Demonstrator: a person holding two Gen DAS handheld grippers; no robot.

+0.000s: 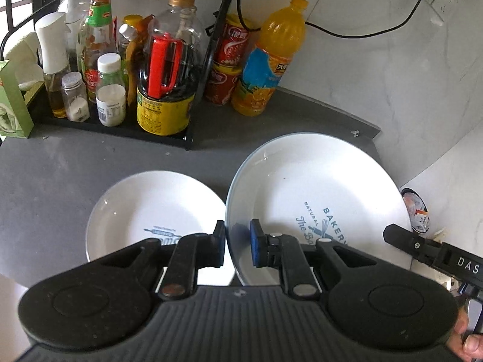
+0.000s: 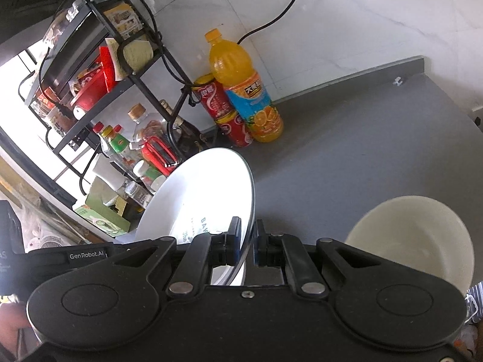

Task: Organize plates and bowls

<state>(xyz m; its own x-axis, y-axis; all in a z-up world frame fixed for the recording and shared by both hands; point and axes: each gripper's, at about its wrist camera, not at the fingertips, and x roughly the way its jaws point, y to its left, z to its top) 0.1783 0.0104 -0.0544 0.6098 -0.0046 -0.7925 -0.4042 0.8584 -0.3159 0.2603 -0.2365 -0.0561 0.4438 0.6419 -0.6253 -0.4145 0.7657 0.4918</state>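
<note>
When viewed from the left wrist, find the large plate (image 1: 317,187) in front of the orange juice bottle (image 1: 268,60). Note the plate's near-left rim between the fingers of the left gripper (image 1: 238,242): outer pad against the rim, inner blue pad apart from it, so parted narrowly and not clamped. Locate the small plate (image 1: 151,208) front-left of the bottle, just beside the large plate. Check the right gripper (image 2: 248,242): closed narrowly on the opposite rim, one pad on each face. Find the cream bowl (image 2: 416,235) front-right of the bottle, apart from the large plate.
</note>
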